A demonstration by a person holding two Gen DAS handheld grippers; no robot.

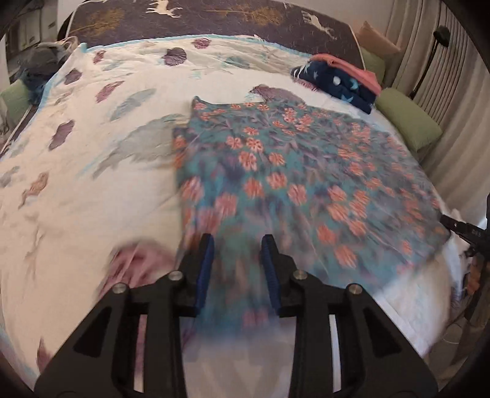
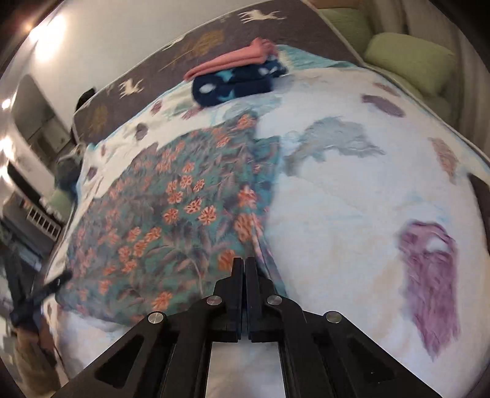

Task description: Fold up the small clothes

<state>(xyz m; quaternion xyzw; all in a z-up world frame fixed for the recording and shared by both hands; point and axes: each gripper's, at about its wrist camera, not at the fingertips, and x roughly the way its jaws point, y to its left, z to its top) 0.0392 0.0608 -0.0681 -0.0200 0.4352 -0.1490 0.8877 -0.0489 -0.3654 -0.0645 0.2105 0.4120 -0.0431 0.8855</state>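
Note:
A teal garment with orange flowers (image 1: 291, 177) lies spread flat on the bed; it also shows in the right wrist view (image 2: 171, 208). My left gripper (image 1: 237, 245) is open, its blue-padded fingers (image 1: 205, 266) hovering over the garment's near hem, which is motion-blurred. My right gripper (image 2: 244, 264) is shut on the garment's near right corner, where a pinched fold of fabric (image 2: 263, 254) rises to the fingertips. The right gripper's tip also shows at the right edge of the left wrist view (image 1: 459, 228).
The bed has a white quilt with feather prints (image 1: 92, 183) (image 2: 367, 214). A stack of folded clothes, navy starred (image 1: 340, 82) (image 2: 232, 85) under pink, sits at the far side. Green cushions (image 1: 410, 119) (image 2: 407, 61) and curtains line the bed's edge. A brown deer-print headboard blanket (image 1: 214, 18) lies behind.

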